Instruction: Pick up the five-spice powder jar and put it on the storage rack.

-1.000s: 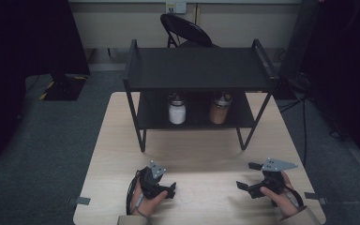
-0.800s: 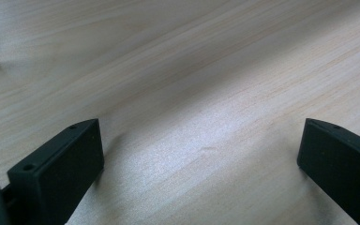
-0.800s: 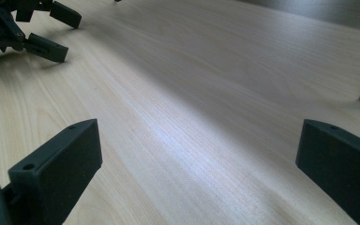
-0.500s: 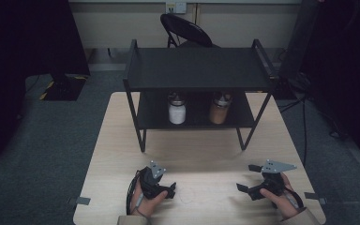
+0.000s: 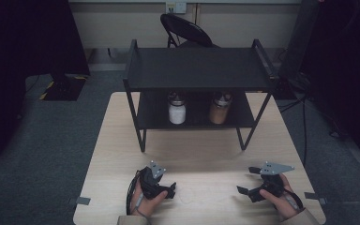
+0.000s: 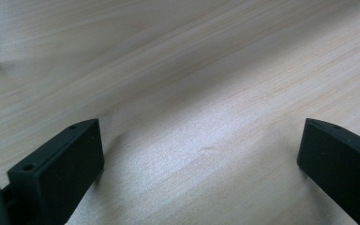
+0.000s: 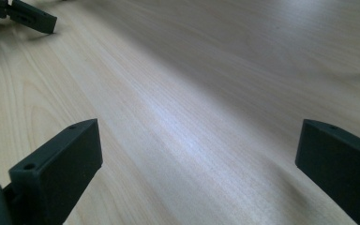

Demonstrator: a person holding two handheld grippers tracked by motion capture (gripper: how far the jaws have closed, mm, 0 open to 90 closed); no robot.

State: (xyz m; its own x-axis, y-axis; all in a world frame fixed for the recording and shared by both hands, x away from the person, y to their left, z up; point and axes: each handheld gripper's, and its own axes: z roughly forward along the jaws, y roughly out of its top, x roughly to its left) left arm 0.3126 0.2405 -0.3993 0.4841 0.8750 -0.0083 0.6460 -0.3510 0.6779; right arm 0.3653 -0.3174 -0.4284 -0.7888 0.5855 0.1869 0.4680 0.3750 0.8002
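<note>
At the near edge of a pale wooden table [image 5: 201, 154], a person's two hands each hold a black two-jaw gripper low over the wood. The left gripper [image 5: 171, 190] sits at the near left, its jaws pointing toward the middle of the table. In the left gripper view its jaws stand wide apart with only bare wood grain between them, grasping nothing. The right gripper [image 5: 248, 180] sits at the near right, well apart from the left one, its jaws pointing inward toward it. In the right gripper view its jaws are also spread wide and hold nothing.

Farther back, on the far half of the table, stands a black two-level shelf [image 5: 197, 70]. On its lower level, under the top board, two jars stand upright side by side, apart from each other: a white jar [image 5: 176, 111] on the left and a brown jar [image 5: 218, 110] on the right. Both jars are well away from the grippers. Beyond the table stands a dark folding chair [image 5: 185, 29] on a grey floor.
</note>
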